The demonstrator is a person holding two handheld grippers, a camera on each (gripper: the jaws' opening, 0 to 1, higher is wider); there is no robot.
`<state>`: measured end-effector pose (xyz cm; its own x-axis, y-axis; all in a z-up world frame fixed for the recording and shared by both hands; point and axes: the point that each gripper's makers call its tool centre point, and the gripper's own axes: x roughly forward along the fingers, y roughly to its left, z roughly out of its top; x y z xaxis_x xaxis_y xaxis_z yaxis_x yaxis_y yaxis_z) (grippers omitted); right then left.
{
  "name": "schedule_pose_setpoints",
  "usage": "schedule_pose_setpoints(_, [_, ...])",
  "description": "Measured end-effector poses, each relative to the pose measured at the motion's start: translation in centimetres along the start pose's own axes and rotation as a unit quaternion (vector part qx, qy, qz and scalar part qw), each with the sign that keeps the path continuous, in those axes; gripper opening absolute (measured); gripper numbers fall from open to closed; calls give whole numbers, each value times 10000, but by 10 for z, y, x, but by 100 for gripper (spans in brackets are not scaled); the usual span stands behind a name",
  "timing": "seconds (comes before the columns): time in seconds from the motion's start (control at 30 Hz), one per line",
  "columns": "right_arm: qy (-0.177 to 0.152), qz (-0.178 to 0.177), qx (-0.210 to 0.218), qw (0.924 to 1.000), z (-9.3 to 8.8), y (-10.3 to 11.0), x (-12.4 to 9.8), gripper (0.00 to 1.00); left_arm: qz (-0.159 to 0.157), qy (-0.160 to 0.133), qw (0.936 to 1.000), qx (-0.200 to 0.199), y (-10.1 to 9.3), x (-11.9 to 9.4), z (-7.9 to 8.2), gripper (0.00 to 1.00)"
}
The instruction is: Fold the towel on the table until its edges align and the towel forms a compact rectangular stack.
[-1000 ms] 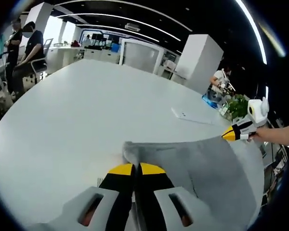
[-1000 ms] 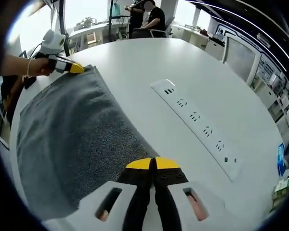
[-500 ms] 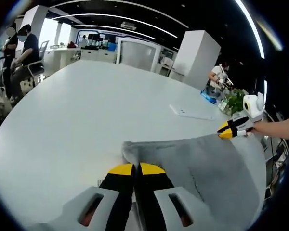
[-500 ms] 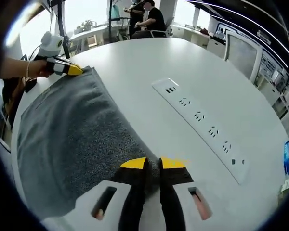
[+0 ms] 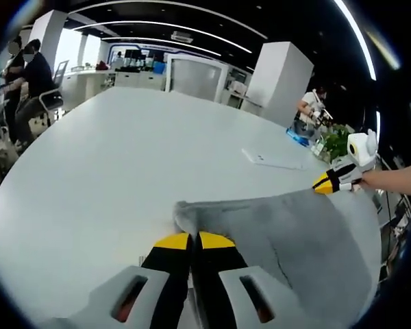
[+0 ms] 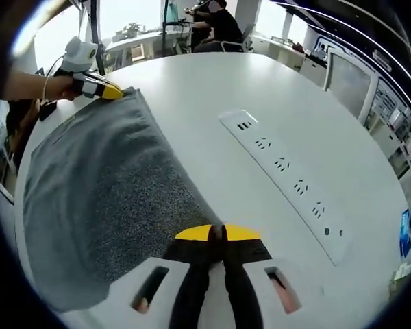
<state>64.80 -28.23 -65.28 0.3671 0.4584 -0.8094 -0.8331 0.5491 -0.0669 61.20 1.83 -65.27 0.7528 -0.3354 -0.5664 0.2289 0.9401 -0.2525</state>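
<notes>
A grey towel (image 5: 288,229) lies on the white table (image 5: 123,151), its near edge stretched between the two grippers. My left gripper (image 5: 192,240) is shut on one towel corner at the bottom of the left gripper view. The right gripper (image 5: 320,184) holds the other corner at the right there, a hand behind it. In the right gripper view the towel (image 6: 103,185) spreads to the left. My right gripper (image 6: 218,233) is shut at the towel's near corner, and the left gripper (image 6: 118,92) pinches the far corner.
A long white power strip (image 6: 288,181) lies on the table (image 6: 192,96) to the right of the towel; it also appears as the power strip (image 5: 270,160). A potted plant (image 5: 335,145) stands past the table edge. Seated people (image 5: 27,75) are at the far end.
Half a second ago the right gripper's jaws stood apart over the towel's corner; now they are shut again. The left gripper has kept its hold, and the towel has barely shifted.
</notes>
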Motion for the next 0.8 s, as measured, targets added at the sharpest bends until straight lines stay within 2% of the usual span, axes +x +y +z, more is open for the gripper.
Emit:
schedule_pose_setpoints(0.07, [9,92,23,10000,0,1,1,21,-9,-2,10000,-30,0,0,0,3])
schedule_pose_setpoints(0.2, [267,293,-188,9990,-4,3,4,23,-27,-12,10000,-27,0,0,0,3])
schedule_pose_setpoints(0.33, [419,531,-198,9975,-4,2,5,24,-26,-33,10000,-59,0,0,0,3])
schedule_pose_setpoints(0.4, [509,730,-263,9957,-4,5,5,20,-22,-25,10000,-53,0,0,0,3])
schedule_pose_setpoints(0.47, [557,688,-348,9955,-3,3,6,17,-25,-13,10000,-20,0,0,0,3])
schedule_pose_setpoints(0.6, [641,796,-540,9933,-4,9,5,3,-19,-3,10000,8,0,1,0,3])
schedule_pose_setpoints(0.7, [685,780,-634,9926,-5,10,4,1,-14,-5,10000,13,0,1,0,3])
schedule_pose_setpoints(0.8, [704,809,-555,9927,-7,9,1,0,-17,-6,10000,43,-1,1,0,3])
